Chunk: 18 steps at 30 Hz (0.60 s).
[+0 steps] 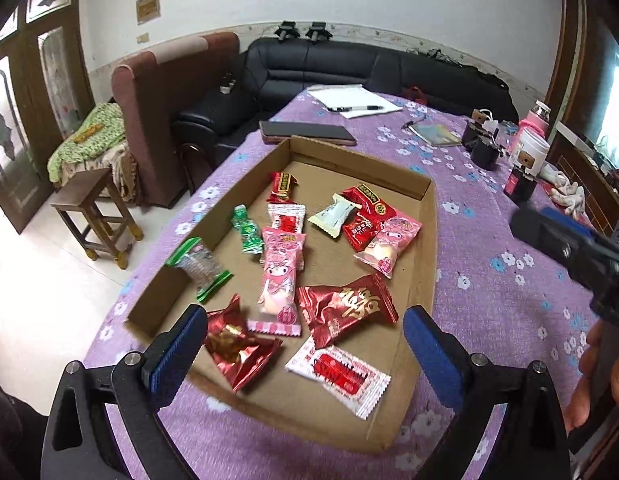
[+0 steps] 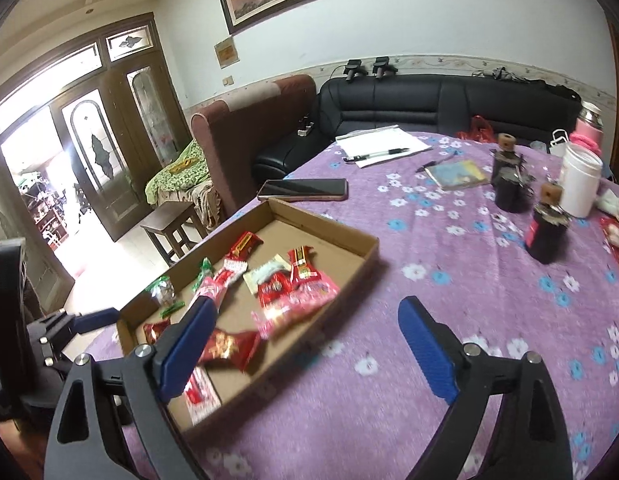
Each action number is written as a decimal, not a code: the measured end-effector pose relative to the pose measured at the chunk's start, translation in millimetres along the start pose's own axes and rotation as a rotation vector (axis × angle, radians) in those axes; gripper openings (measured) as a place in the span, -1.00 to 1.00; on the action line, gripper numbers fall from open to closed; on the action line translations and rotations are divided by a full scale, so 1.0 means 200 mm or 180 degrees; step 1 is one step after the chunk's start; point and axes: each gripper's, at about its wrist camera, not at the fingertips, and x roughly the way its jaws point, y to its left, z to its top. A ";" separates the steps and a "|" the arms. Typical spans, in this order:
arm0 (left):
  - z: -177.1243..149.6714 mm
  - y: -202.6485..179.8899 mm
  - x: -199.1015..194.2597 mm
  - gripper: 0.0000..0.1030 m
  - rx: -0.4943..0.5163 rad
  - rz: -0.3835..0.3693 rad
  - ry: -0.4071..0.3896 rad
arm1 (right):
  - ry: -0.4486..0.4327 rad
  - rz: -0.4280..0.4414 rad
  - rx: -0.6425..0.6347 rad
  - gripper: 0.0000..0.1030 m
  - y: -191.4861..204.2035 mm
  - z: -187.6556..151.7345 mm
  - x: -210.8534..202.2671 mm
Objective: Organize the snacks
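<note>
A shallow cardboard tray (image 1: 428,240) lies on the purple flowered tablecloth (image 1: 509,292) and holds several wrapped snacks. Among them are a long pink packet (image 1: 280,276), a red foil packet with gold writing (image 1: 347,306), a white-and-red sachet (image 1: 341,374) and a green candy (image 1: 248,232). A green-edged clear packet (image 1: 199,266) rests on the tray's left wall. My left gripper (image 1: 305,320) hangs open above the tray's near end, with nothing in it. My right gripper (image 2: 307,308) is open over the tray's right wall (image 2: 351,266) and the cloth, also empty.
Beyond the tray lie a phone (image 2: 303,189), a paper pad with pens (image 2: 383,145) and a small booklet (image 2: 457,174). Dark bottles (image 2: 547,232) and a white jar (image 2: 579,182) stand at the right. A wooden stool (image 1: 95,216) and sofas sit past the table's edge.
</note>
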 end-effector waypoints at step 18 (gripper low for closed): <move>-0.15 -0.04 -0.27 0.96 0.0054 0.0312 -0.0295 | 0.0080 0.0174 0.0118 0.87 -0.04 -0.33 -0.18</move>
